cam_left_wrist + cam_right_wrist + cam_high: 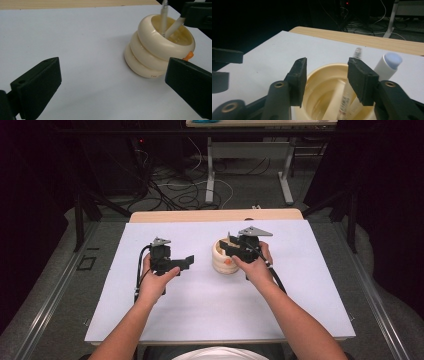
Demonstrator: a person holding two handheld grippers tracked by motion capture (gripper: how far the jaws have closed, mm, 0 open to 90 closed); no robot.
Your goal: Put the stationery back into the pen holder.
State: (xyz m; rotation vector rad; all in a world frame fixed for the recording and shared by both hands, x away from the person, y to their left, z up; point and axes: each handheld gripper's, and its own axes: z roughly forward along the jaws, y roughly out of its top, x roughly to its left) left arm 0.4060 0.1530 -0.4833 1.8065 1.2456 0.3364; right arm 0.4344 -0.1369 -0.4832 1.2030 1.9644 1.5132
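A cream ringed holder [220, 263] [150, 50] [322, 80] stands mid-board with an orange bit [188, 55] at its side. Inside lean a thin printed pen [344, 100] [163, 17], a white stick [334, 100] [175, 26] and a white marker with a bluish cap [390, 62]. My right gripper [223, 248] [328, 75] hovers just over the holder's mouth, open, with nothing between its pads; the pen's blurred top rises behind the right pad. My left gripper [187, 261] [113, 68] stands open a short way to the holder's left, pointing at it.
A white board [200, 310] covers the wooden table [215, 215]. Beyond the far edge are a dark floor with cables [175, 190] and metal table legs [286, 175]. Black curtains hang on both sides.
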